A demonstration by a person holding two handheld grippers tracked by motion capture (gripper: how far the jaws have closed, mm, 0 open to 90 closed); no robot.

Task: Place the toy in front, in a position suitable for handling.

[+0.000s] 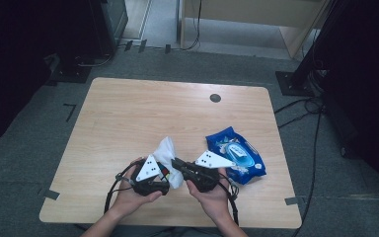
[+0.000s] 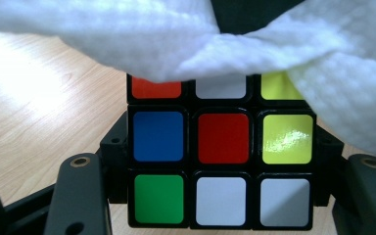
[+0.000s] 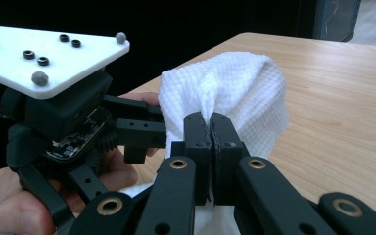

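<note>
The puzzle cube (image 2: 220,161) sits clamped between the jaws of the left claw (image 1: 164,178), just above the bench (image 1: 128,113). A white wipe (image 3: 235,88) drapes over the cube's top edge, and the right claw (image 3: 210,129), facing the left one from just beside it, pinches that wipe with its jaws pressed together. A blue wipe packet (image 1: 237,153) lies on the bench just beyond the right claw.
</note>
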